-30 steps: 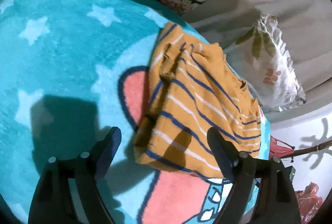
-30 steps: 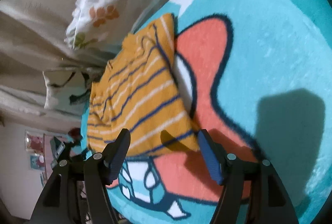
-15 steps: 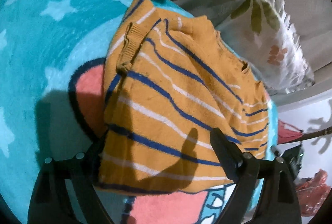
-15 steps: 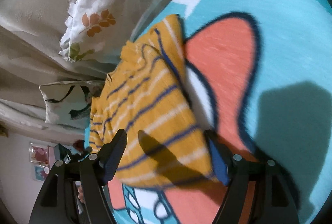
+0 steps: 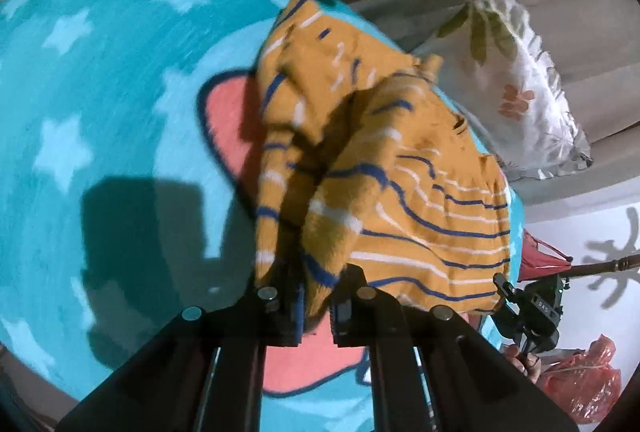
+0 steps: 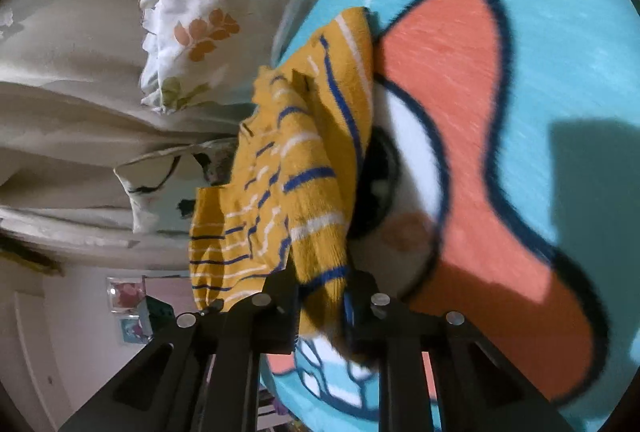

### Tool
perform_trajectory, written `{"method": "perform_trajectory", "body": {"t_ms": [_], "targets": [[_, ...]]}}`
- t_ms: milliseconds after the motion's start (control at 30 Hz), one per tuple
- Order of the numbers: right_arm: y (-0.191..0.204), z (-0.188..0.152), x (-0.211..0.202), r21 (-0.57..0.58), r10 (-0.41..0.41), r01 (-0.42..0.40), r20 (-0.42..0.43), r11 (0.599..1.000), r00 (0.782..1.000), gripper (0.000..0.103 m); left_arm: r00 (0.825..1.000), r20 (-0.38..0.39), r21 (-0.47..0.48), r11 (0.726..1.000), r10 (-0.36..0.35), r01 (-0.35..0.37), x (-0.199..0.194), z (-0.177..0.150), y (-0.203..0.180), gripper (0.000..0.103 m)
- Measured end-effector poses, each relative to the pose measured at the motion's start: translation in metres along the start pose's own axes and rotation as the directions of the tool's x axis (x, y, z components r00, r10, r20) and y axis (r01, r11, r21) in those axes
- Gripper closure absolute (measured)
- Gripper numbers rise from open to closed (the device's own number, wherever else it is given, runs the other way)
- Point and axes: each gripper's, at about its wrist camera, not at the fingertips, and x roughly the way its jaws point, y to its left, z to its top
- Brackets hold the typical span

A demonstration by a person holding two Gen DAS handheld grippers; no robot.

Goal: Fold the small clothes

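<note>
A small mustard-yellow garment point(image 5: 400, 184) with blue and white stripes lies on a turquoise cartoon blanket point(image 5: 100, 92). My left gripper point(image 5: 316, 306) is shut on the garment's near edge and lifts it into a bunched fold. In the right wrist view the same garment point(image 6: 292, 172) is raised off the blanket point(image 6: 560, 52), and my right gripper point(image 6: 320, 316) is shut on its other near corner. The right gripper point(image 5: 528, 308) also shows at the lower right of the left wrist view.
A white floral pillow point(image 5: 520, 72) and beige bedding point(image 6: 60, 72) lie beyond the garment. A second patterned pillow point(image 6: 160, 184) sits further along. A red plastic bag point(image 5: 584, 384) lies off the blanket's edge.
Both grippers closed on the garment's near edge and lifted it. The flat garment is now bunched and raised off the blanket.
</note>
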Motion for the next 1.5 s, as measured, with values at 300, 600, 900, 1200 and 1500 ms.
{"method": "perform_trajectory", "body": {"t_ms": [300, 600, 900, 1200, 1500], "targets": [[0.017, -0.003, -0.019, -0.134, -0.196, 0.205, 0.076, 0.969, 0.978, 0.068, 0.984, 0.101, -0.074, 0.988, 0.144, -0.137, -0.004, 0.031, 0.014, 0.078], [0.078, 0.002, -0.031, -0.284, -0.241, 0.288, 0.190, 0.915, 0.952, 0.067, 0.954, 0.249, 0.158, 0.965, 0.165, -0.208, -0.024, 0.048, -0.036, 0.047], [0.123, 0.033, 0.079, -0.426, -0.349, 0.364, 0.117, 0.828, 0.930, 0.067, 0.957, 0.183, 0.187, 0.948, 0.223, -0.257, 0.064, 0.096, -0.048, 0.045], [0.092, 0.089, 0.114, -0.255, -0.417, 0.436, 0.127, 0.863, 0.900, 0.066, 0.975, 0.138, 0.134, 0.973, 0.172, -0.190, 0.083, 0.116, -0.010, 0.031], [0.102, 0.092, 0.126, -0.272, -0.393, 0.419, 0.145, 0.866, 0.908, 0.035, 0.963, 0.163, 0.119, 0.964, 0.215, -0.236, 0.057, 0.107, -0.016, 0.030]]}}
